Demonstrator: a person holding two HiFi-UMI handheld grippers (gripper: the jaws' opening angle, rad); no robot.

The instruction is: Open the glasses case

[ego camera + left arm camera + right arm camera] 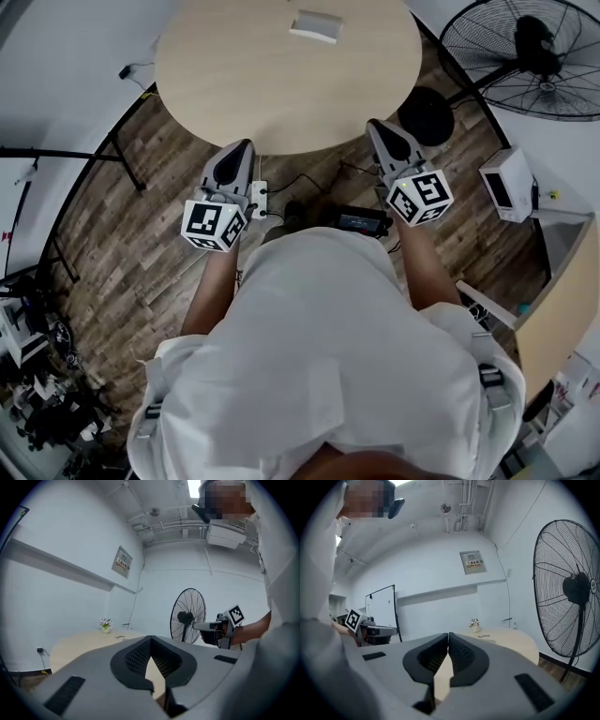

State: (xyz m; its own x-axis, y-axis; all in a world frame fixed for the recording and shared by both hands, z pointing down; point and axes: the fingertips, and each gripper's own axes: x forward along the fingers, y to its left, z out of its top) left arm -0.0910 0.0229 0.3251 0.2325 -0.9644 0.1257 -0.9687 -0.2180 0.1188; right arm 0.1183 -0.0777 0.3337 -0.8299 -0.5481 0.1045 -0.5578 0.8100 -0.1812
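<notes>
- Shirt (328, 356): white, short-sleeved; fills the lower centre of the head view.
- Strap clips (488, 377): grey, one at each lower edge of the shirt.
- Left gripper (242, 146): light grey tapered shell, centre left. Its own view shows black ribbed pads (137, 658) inside the jaws.
- Right gripper (377, 126): same grey shell, centre right, with black ribbed pads (461, 654) and dark slots on the shell.
- Marker cubes (214, 225): white, with black square codes, one behind each gripper.
</notes>
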